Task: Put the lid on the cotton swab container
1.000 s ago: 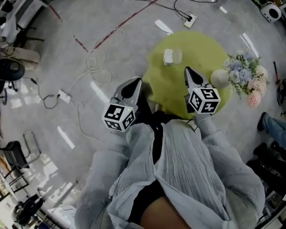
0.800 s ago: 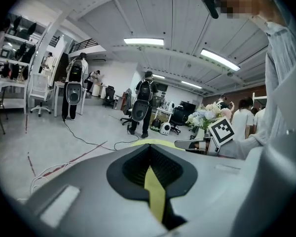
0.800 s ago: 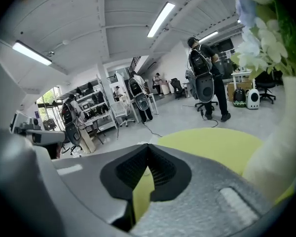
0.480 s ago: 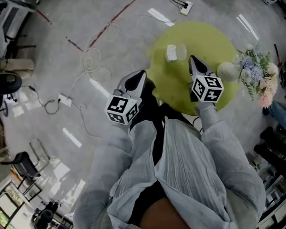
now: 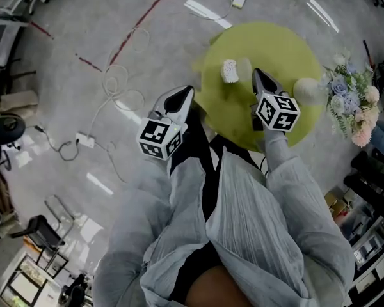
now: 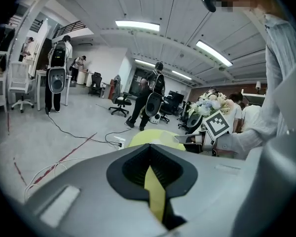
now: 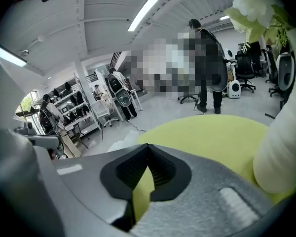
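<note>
I hold both grippers out in front of my chest, elbows bent, noses pointing away from me. The left gripper [image 5: 184, 94] hangs over the floor just off the round yellow-green tabletop [image 5: 288, 50]; its jaws are pressed together with nothing between them. The right gripper [image 5: 258, 77] is over the tabletop, jaws likewise closed and empty. Its tip is near the cotton swab container [image 5: 229, 71] but apart from it. The clear lid [image 5: 245, 68] sits just beside the container, on its right. A white vase [image 5: 307, 89] of flowers stands at the tabletop's right edge.
</note>
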`<action>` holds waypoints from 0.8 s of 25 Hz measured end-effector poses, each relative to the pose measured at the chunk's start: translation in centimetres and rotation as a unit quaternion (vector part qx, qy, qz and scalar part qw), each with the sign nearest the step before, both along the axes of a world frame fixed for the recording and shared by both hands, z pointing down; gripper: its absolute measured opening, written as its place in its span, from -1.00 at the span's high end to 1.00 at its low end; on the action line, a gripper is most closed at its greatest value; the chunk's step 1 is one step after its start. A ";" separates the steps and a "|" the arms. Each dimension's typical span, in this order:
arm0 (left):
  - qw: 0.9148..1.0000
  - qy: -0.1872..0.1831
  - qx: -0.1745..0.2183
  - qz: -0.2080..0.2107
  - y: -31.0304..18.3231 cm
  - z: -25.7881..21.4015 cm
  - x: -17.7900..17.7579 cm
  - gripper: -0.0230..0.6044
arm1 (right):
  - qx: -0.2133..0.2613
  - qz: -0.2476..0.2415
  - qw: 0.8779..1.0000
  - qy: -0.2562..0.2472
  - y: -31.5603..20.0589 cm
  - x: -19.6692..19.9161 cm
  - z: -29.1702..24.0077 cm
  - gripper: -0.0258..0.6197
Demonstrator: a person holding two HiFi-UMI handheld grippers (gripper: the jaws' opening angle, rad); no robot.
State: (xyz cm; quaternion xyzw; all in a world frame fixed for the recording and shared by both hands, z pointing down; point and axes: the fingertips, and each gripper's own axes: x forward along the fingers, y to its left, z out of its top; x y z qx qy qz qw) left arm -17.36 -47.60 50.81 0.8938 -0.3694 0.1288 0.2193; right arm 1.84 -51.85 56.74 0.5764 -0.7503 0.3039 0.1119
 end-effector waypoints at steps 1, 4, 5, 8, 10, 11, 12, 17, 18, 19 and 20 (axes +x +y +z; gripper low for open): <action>1.000 0.001 0.000 0.000 -0.2 0.0 -0.1 0.88 | 0.000 0.001 1.000 -0.001 0.0 0.0 0.0 0.92; 1.000 0.005 -0.002 -0.005 -0.3 0.1 -0.3 0.88 | 0.003 -0.005 1.000 -0.006 -0.1 -0.3 -0.2 0.92; 1.000 0.006 -0.002 -0.007 -0.3 0.2 -0.3 0.88 | 0.004 -0.007 1.000 -0.009 -0.1 -0.5 -0.3 0.92; 1.000 0.017 -0.009 -0.019 0.0 0.3 -0.3 0.88 | 0.005 -0.013 1.000 -0.013 0.1 -0.7 -0.4 0.92; 0.999 0.031 -0.015 -0.031 0.2 0.2 -0.4 0.88 | 0.006 -0.015 1.000 -0.015 0.2 -0.9 -0.4 0.92; 0.999 0.036 -0.016 -0.035 0.2 0.1 -0.4 0.88 | 0.007 -0.017 1.000 -0.016 0.2 -1.1 -0.5 0.92; 0.998 0.038 -0.016 -0.038 0.2 0.0 -0.4 0.88 | 0.008 -0.019 1.000 -0.018 0.2 -1.2 -0.6 0.92; 0.998 0.031 -0.013 -0.044 0.0 0.0 -0.6 0.88 | 0.021 -0.032 0.999 -0.032 0.1 -2.1 -1.5 0.92; 0.998 0.031 -0.014 -0.046 0.0 0.1 -0.6 0.88 | 0.025 -0.037 0.998 -0.035 0.0 -2.3 -1.7 0.92; 0.998 0.030 -0.015 -0.047 0.0 0.2 -0.6 0.88 | 0.030 -0.043 0.998 -0.036 0.0 -2.6 -1.9 0.92; 0.998 0.028 -0.016 -0.047 0.0 0.3 -0.6 0.88 | 0.036 -0.051 0.997 -0.034 -0.1 -2.9 -2.1 0.92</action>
